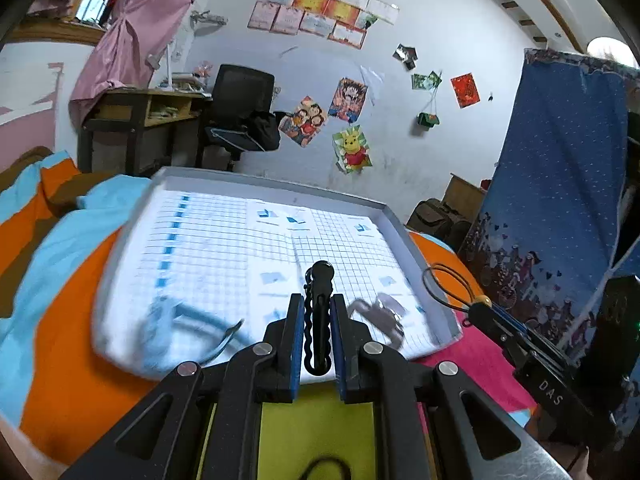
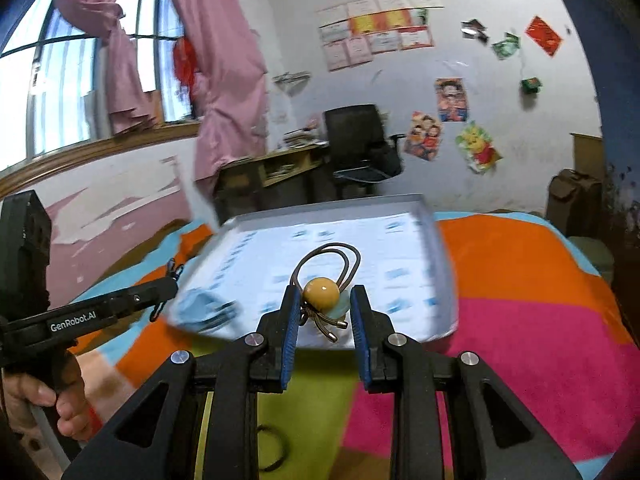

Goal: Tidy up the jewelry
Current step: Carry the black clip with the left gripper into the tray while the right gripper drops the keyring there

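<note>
My left gripper (image 1: 318, 332) is shut on a black wavy hair clip (image 1: 318, 312) and holds it over the near edge of a shallow grey tray (image 1: 256, 178) lined with gridded paper. My right gripper (image 2: 325, 312) is shut on a brown hair tie with a yellow bead (image 2: 321, 289), above the tray's near edge (image 2: 320, 206). The right gripper and its hair tie (image 1: 444, 284) show at the right of the left wrist view. A blue headband (image 1: 188, 316) and a dark clip (image 1: 380, 312) lie blurred in the tray.
The tray rests on a bed with an orange, blue, pink and green blanket (image 2: 520, 288). A black hair band (image 2: 274, 448) lies on the green patch below my right gripper. A blue patterned cloth (image 1: 560, 184) hangs at the right. A desk and chair (image 2: 360, 148) stand by the far wall.
</note>
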### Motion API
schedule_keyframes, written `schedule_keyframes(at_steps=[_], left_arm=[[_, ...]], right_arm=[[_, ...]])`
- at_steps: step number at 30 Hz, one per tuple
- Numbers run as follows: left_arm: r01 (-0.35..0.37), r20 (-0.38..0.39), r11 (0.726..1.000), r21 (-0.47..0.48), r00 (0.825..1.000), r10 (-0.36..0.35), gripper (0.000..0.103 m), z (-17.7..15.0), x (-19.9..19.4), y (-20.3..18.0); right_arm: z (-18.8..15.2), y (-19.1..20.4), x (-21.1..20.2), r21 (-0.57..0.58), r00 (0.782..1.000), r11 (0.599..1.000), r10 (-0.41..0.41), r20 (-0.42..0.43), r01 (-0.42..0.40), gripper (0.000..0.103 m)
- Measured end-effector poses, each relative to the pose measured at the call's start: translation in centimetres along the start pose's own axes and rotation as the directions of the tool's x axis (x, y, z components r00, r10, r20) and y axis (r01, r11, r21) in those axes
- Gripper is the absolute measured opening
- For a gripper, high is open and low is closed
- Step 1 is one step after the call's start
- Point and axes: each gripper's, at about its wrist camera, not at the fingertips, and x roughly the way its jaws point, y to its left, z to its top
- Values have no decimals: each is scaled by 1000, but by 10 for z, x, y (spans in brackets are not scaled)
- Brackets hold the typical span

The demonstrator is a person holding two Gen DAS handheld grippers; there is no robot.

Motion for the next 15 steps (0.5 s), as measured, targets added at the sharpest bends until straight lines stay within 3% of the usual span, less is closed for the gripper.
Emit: schedule_keyframes(at_steps=[6,15], left_arm=[[-57,-71,998,8,996,58,12,11,51,0],[-114,-125,993,11,986,114,13,11,71,4]], right_arm=[[8,-31,38,34,998,997,-63,-30,64,23],[4,-37,74,60,992,996,-60,-109,66,24]])
